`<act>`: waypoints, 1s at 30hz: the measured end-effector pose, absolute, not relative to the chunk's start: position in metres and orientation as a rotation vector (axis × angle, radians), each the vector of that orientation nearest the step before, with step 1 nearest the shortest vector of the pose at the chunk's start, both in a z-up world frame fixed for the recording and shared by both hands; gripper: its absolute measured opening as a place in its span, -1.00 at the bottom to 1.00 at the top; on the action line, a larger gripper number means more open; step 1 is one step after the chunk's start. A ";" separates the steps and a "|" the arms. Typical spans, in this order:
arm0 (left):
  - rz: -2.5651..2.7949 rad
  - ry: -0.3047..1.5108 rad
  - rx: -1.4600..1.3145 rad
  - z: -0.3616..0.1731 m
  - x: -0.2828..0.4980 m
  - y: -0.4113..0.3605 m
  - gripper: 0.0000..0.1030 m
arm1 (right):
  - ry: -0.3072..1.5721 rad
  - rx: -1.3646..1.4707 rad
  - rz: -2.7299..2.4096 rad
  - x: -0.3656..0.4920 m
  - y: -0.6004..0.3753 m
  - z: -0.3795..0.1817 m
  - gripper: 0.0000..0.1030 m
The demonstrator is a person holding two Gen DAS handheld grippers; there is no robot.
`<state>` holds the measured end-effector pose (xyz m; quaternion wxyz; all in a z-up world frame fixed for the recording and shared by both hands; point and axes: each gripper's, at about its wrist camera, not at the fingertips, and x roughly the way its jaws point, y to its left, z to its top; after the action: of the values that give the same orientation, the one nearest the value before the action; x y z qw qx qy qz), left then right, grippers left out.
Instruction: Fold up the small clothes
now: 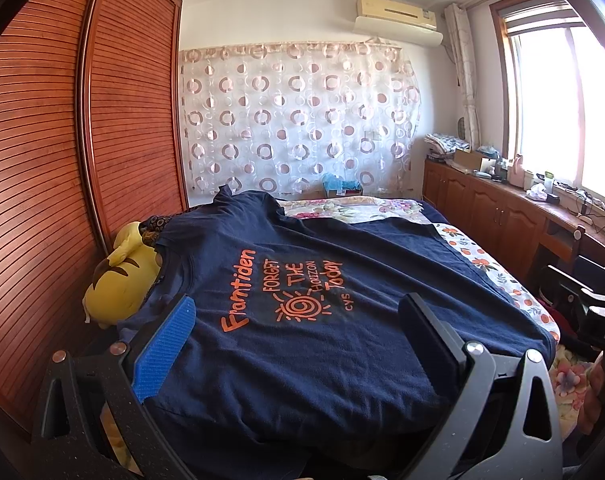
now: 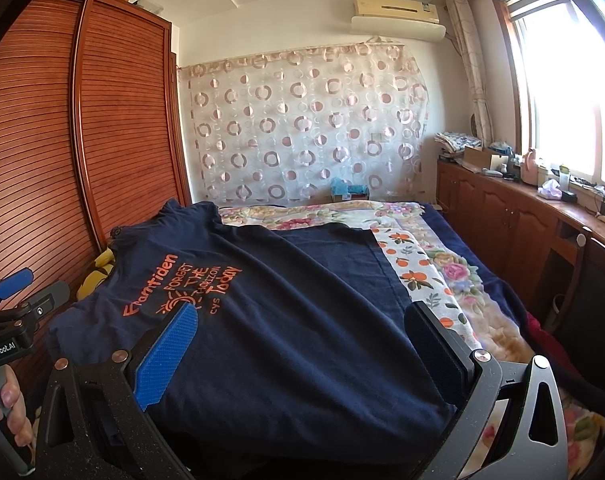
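A navy T-shirt point(image 1: 302, 264) with orange print lies spread flat on the bed, collar to the left; it also shows in the right wrist view point(image 2: 294, 300). My left gripper point(image 1: 298, 316) is open, its blue-padded fingers point(image 1: 170, 344) wide apart above the shirt's near edge. My right gripper point(image 2: 302, 328) is open too, hovering over the shirt's near right part. The left gripper shows at the left edge of the right wrist view point(image 2: 14, 304), and the right one at the right edge of the left wrist view point(image 1: 594, 304).
A yellow plush toy point(image 1: 118, 276) lies between the shirt and the wooden wardrobe point(image 1: 62, 140) on the left. A floral bedspread point(image 2: 434, 272) covers the bed. Low cabinets point(image 2: 502, 216) with clutter run under the window on the right.
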<state>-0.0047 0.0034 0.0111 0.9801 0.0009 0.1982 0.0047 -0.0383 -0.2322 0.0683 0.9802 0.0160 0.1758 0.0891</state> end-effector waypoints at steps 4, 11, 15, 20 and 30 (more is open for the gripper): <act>0.008 0.397 0.002 0.009 -0.005 0.003 0.98 | 0.353 0.033 0.182 -0.036 -0.235 0.067 1.00; 0.008 0.398 0.002 0.009 -0.006 0.003 0.98 | 0.352 0.035 0.184 -0.036 -0.237 0.067 1.00; 0.008 0.398 0.001 0.012 -0.005 0.003 0.98 | 0.353 0.034 0.187 -0.036 -0.237 0.067 1.00; 0.009 0.394 0.002 0.011 -0.007 0.003 0.98 | 0.353 0.033 0.187 -0.036 -0.236 0.067 1.00; 0.010 0.390 0.002 0.014 -0.004 0.004 0.98 | 0.353 0.034 0.187 -0.036 -0.236 0.067 1.00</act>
<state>-0.0041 0.0035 0.0136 0.9810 0.0010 0.1938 0.0051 -0.0357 -0.2363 0.0668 0.9800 0.0168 0.1753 0.0928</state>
